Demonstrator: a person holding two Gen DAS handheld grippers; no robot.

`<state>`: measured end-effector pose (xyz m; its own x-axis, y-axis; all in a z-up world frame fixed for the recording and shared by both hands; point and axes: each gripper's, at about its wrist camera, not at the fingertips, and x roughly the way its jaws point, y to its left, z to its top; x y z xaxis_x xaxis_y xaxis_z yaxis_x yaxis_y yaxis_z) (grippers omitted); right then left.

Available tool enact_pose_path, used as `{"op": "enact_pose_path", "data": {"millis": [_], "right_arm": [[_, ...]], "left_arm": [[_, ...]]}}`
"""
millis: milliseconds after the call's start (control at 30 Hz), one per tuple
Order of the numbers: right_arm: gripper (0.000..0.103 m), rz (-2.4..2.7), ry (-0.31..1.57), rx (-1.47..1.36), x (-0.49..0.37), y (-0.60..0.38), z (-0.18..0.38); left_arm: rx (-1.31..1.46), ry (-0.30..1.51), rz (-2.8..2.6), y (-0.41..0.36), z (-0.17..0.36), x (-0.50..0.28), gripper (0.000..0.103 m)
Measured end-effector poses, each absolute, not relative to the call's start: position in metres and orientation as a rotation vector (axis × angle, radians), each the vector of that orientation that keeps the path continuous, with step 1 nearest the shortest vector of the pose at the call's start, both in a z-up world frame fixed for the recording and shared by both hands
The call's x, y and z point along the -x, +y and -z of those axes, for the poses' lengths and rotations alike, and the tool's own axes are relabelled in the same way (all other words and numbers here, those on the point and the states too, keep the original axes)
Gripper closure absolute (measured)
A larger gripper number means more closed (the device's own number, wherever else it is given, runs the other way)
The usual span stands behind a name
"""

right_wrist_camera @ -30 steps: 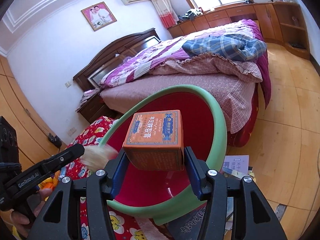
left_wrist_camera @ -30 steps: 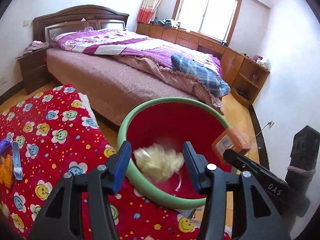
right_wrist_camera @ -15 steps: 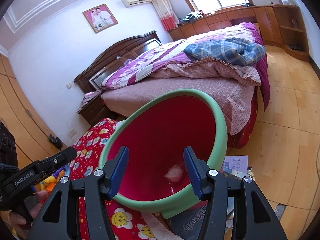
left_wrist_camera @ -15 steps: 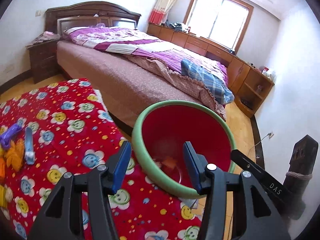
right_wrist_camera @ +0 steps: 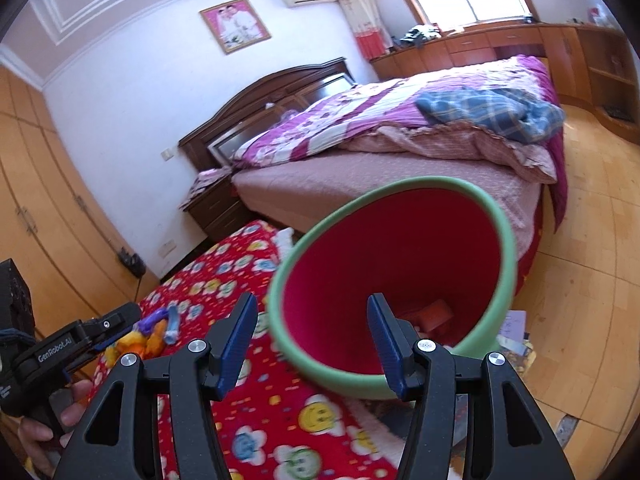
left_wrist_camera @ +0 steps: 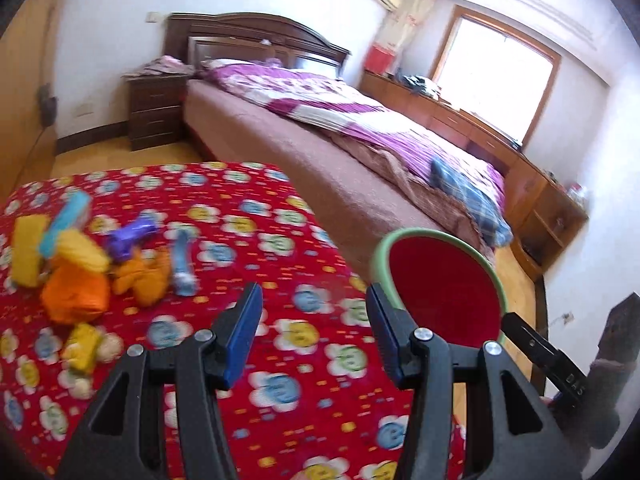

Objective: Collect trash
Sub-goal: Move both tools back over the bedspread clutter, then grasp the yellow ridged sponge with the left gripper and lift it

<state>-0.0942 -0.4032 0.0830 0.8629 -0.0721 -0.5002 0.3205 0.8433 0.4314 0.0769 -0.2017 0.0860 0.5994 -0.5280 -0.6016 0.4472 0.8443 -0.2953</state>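
Note:
A red bin with a green rim [right_wrist_camera: 508, 248] stands beside the red flowered cloth; it also shows in the left wrist view [left_wrist_camera: 496, 280]. An orange box [right_wrist_camera: 436, 314] lies at its bottom. My right gripper [right_wrist_camera: 312, 338] is open and empty above the bin's near rim. My left gripper [left_wrist_camera: 314, 332] is open and empty over the flowered cloth [left_wrist_camera: 248, 216], left of the bin. A pile of yellow, orange, purple and blue items [left_wrist_camera: 84, 264] lies on the cloth at the left, seen small in the right wrist view [right_wrist_camera: 156, 332].
A bed [left_wrist_camera: 320, 132] with a purple quilt stands behind the cloth and bin. A dark nightstand [left_wrist_camera: 156, 112] sits by the headboard. Papers [right_wrist_camera: 516, 336] lie on the wooden floor beside the bin. Wooden cabinets [right_wrist_camera: 500, 44] line the window wall.
The left gripper dropped a crumpled wad and the right gripper dropped the orange box into the bin. The left gripper then swung left over the cloth. Both are empty.

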Motion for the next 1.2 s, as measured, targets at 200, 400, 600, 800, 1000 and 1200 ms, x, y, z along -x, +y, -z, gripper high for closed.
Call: {"op": "enact_pose_path", "data": {"millis": [200,400,600,800,1000,1200], "right_arm": [[0.045,0.174,0.510,-0.495,0.085,-0.374,-0.090],[0.044,0.136,0.551,-0.474,0.074,-0.346,-0.090],[0.040,0.099,0.594,-0.452,0.059,-0.321,-0.088],[0.039,0.080,0.636,-0.430,0.046,-0.304,-0.081],[0.039,0.083,0.673,-0.418,0.037,-0.297,-0.074],[0.039,0.096,0.702,-0.417,0.029,-0.295,-0.068]], "left_arm": [[0.124,0.725,0.463,-0.152,-0.089,-0.084,0.049],[0.103,0.696,0.350,-0.099,-0.098,-0.095,0.049],[0.101,0.698,0.236,-0.046,-0.093,-0.110,0.049],[0.133,0.723,0.128,0.002,-0.077,-0.140,0.049],[0.174,0.753,0.103,0.027,-0.059,-0.177,0.032],[0.131,0.801,0.117,0.020,-0.040,-0.209,0.029]]}}
